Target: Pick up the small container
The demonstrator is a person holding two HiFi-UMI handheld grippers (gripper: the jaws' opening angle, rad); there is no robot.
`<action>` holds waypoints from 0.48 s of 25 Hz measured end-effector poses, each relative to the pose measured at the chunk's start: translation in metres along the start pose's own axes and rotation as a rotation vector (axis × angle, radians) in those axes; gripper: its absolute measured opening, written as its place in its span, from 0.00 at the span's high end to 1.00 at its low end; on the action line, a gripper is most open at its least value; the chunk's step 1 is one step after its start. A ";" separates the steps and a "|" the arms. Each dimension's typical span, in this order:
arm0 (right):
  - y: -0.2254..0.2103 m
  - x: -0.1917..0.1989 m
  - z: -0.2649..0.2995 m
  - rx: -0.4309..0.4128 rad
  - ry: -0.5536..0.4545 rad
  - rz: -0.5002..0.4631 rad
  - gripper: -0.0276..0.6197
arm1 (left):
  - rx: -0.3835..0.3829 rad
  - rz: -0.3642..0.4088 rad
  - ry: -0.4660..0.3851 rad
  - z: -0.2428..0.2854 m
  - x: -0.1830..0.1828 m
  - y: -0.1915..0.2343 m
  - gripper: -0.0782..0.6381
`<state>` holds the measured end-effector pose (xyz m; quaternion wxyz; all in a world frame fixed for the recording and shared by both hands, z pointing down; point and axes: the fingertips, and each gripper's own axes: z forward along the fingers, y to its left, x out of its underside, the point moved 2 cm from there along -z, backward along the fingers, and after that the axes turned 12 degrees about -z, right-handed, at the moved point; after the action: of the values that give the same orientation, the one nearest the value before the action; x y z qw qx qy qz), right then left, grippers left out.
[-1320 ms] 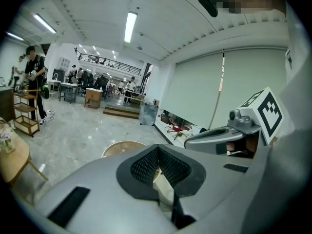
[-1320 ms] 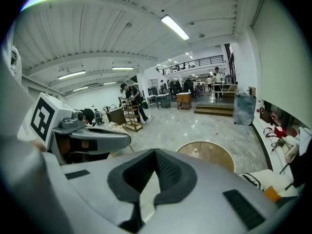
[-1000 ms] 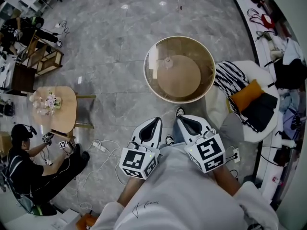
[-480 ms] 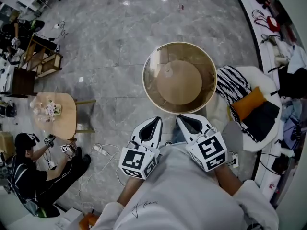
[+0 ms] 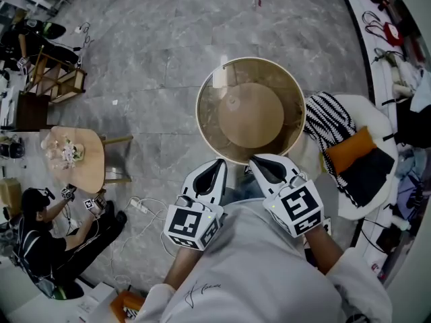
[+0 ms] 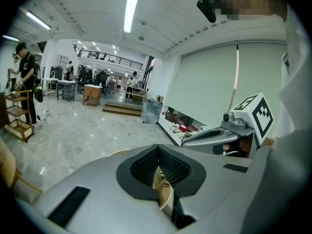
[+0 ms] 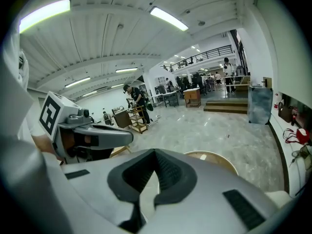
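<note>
grey marble floor [image 5: 155, 59] spreads below the rig. at far left a person [image 5: 30, 237] sits on it beside a low wooden table [image 5: 84, 155], no part of my job.

the left claw [image 5: 217, 167] is held close in front of the operator's body, jaws pressed together with nothing between them. just ahead of both tips stands the round glass tabletop [image 5: 279, 79] with its wooden rim. on the glass, left of centre, sits a small pale object that i take for the small container [image 5: 233, 101]; it is too small to make out in detail. it is well apart from either claw.

the right claw [image 5: 257, 163] is closed tight and empty too, its tip near the tabletop's near rim. at far right is a white armchair [image 5: 357, 197] with a striped cushion [image 5: 326, 123] and an orange cushion [image 5: 350, 143].

i judge this the approach: nothing is grasped yet. the next move calls for one claw to open wide, reach forward over the near rim, settle its jaws either side of the container, and only then close.
</note>
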<state>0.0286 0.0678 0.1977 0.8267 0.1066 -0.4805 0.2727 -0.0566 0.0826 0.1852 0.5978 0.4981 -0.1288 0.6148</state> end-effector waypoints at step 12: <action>-0.020 0.010 0.005 -0.038 -0.035 -0.023 0.94 | -0.048 -0.047 0.028 0.013 0.012 0.002 0.87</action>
<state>0.0397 0.0519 0.2107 0.8230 0.1009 -0.4988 0.2522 -0.0493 0.0796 0.2016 0.6257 0.4776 -0.1234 0.6043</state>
